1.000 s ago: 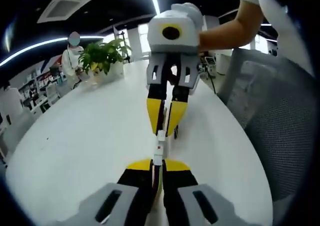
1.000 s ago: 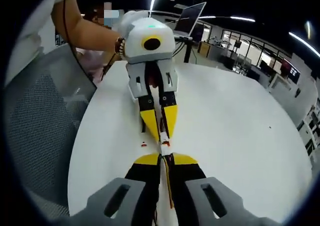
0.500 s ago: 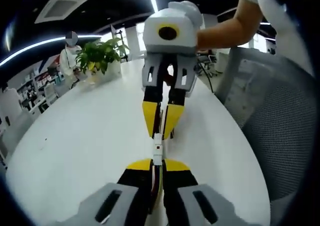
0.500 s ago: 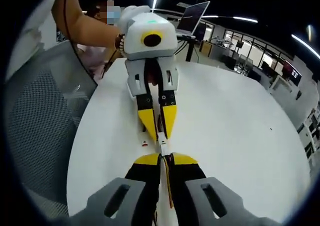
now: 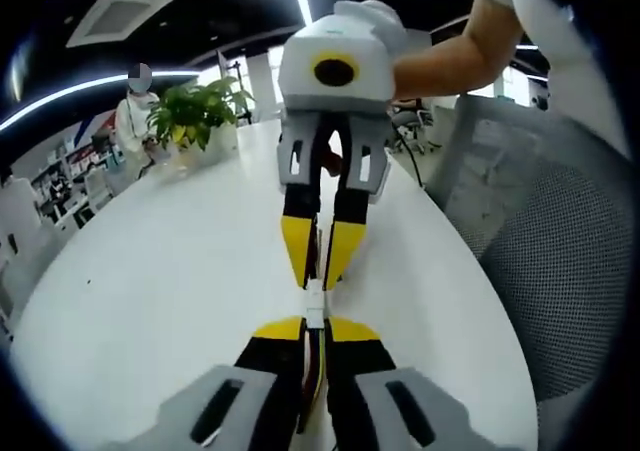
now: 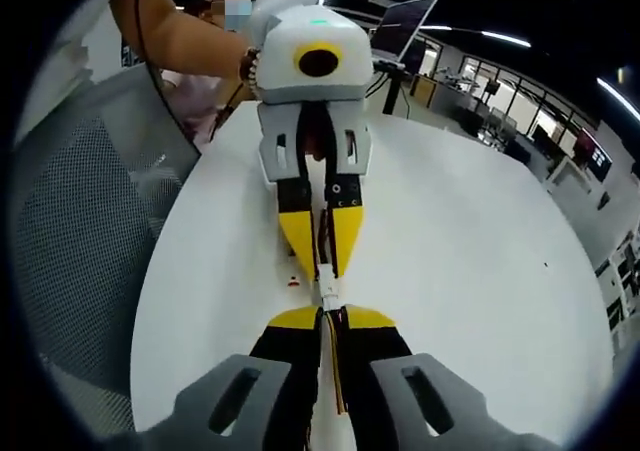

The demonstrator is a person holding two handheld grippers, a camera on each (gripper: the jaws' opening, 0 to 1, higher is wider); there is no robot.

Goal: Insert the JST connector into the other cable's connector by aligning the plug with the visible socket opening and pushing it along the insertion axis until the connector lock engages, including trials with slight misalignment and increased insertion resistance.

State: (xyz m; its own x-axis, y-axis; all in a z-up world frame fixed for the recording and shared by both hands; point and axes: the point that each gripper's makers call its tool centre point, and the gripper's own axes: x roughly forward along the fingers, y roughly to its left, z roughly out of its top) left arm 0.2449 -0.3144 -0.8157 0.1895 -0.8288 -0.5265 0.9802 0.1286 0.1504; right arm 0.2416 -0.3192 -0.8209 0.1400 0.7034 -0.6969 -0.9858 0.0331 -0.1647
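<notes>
While both grippers meet tip to tip over the white table point(image 5: 150, 271), the two connectors sit pinched between them.

In the left gripper view, the left gripper point(image 5: 313, 326) has its jaws pressed together on a white JST connector point(image 5: 314, 299), whose far end touches the yellow tips of the right gripper point(image 5: 318, 276); a potted plant point(image 5: 195, 111) stands at the table's far edge and a mesh chair point(image 5: 560, 271) is at the right. In the right gripper view, the right gripper point(image 6: 330, 316) pinches the other cable's connector point(image 6: 329, 293) with its red and yellow wires point(image 6: 337, 366) trailing back between the jaws, and the left gripper point(image 6: 322, 271) faces it, closed on its plug; a small red piece point(image 6: 292, 280) lies on the table just beside.
</notes>
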